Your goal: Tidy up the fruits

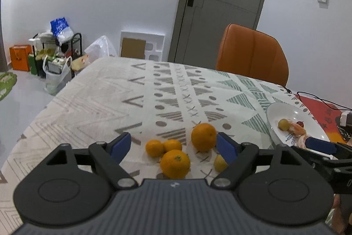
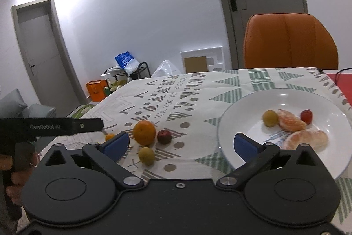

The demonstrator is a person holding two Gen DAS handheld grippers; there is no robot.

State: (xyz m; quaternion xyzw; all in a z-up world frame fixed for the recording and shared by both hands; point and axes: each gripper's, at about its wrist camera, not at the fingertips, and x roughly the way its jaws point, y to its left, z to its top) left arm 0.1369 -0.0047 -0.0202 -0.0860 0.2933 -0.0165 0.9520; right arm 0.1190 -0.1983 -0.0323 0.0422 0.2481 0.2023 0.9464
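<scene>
Between the wide, empty fingers of the left claw (image 1: pixel 173 144) lie four oranges (image 1: pixel 175 163) on the counter (image 1: pixel 92 98), with a yellow plum (image 1: pixel 220 162) beside them (none collected yet). The right claw (image 2: pixel 181 144), also wide and empty, hovers by the plate (image 2: pixel 242 116), which already holds peeled segments (image 2: pixel 305 139) and two small fruits.

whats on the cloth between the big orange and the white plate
In the right wrist view, a dark red fruit lies on the cloth between the big orange and the white plate; otherwise bare tablecloth.
</scene>
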